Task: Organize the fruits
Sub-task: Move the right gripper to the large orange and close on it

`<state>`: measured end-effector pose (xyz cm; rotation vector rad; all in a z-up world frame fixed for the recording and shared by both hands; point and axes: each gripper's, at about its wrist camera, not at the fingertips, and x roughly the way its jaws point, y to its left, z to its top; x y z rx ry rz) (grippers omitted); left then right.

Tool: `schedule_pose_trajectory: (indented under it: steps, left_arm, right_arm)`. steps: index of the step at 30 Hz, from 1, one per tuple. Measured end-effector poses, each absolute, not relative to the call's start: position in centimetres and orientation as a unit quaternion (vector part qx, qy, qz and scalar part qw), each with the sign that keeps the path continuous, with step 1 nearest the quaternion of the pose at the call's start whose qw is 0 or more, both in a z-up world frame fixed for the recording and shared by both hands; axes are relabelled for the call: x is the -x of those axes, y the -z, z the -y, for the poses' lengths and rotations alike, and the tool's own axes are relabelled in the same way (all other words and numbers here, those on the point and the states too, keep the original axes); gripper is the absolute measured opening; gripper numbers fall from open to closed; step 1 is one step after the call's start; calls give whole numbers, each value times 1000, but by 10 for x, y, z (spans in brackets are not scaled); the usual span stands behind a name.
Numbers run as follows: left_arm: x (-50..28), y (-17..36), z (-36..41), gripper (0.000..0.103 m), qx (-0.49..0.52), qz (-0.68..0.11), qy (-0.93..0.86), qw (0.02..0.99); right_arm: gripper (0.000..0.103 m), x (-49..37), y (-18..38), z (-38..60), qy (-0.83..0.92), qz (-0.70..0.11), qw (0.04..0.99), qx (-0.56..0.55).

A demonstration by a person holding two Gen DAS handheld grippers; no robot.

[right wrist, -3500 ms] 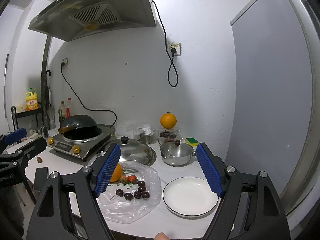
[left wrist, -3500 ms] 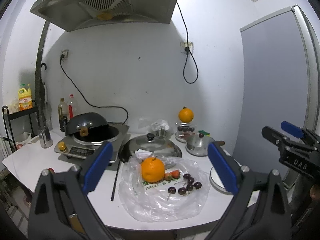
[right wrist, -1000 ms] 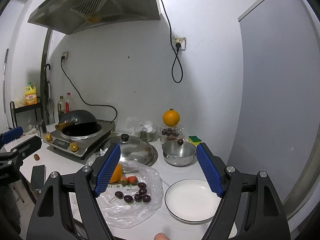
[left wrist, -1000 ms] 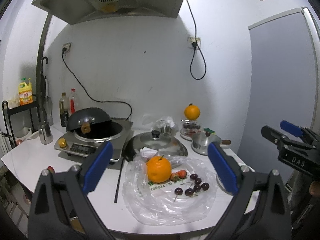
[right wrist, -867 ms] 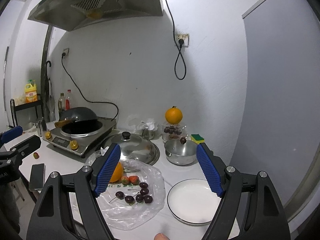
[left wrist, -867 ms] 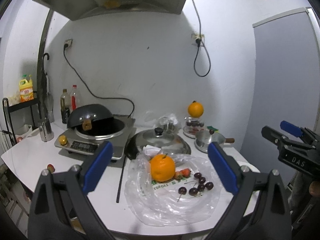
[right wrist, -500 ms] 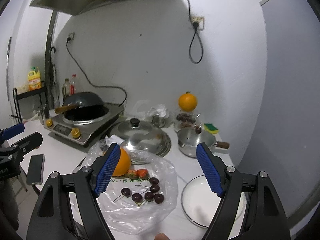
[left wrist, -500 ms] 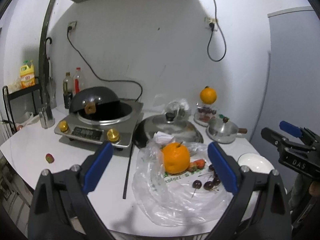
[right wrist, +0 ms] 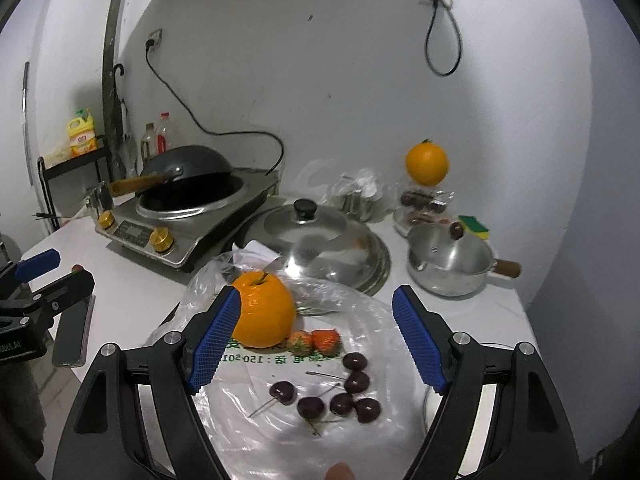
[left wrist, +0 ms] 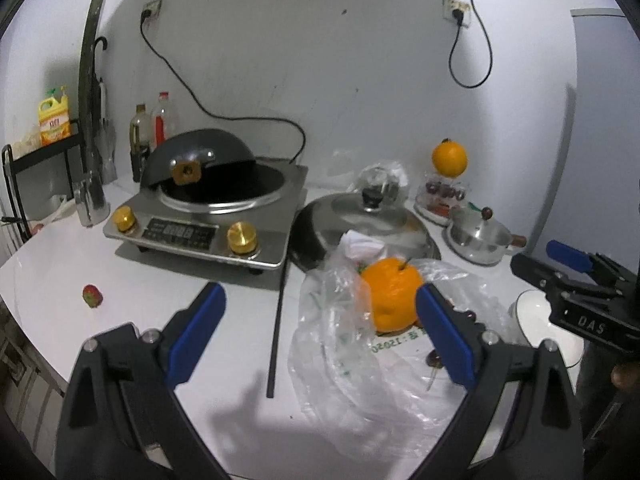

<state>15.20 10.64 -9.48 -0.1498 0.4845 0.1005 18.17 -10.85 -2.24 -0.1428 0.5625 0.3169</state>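
Grippers advanced and dipped toward plastic bag [right wrist: 256,420] since earlier views; right gripper [right wrist: 316,338] and left gripper [left wrist: 318,334] both spread wide, empty. Orange [right wrist: 262,310], cherries [right wrist: 340,394] now within reach: pick imminent, nothing yet sorted.

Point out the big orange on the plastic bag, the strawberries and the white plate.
orange [right wrist: 264,312], right wrist view, front skin.
strawberries [right wrist: 316,340], right wrist view, red flesh.
white plate [left wrist: 532,312], left wrist view, left rim.

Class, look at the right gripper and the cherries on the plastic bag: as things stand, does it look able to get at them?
Probably yes. The right gripper is open and empty, with the cherries lying uncovered on the plastic bag just ahead. The orange sits off to one side.
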Motion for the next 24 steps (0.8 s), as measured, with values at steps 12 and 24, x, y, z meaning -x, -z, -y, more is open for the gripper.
schedule_pose_trajectory:
  steps: [12,24]
  left_arm:
    - [-186,117,-124,97,75,-269,-44,959]
    - [-213,140,-144,97,90,-296,-42,950]
  right_arm:
    - [81,-231,64,82,-176,-317,929,74]
    - [82,-266,98,52,-200,-358,908,84]
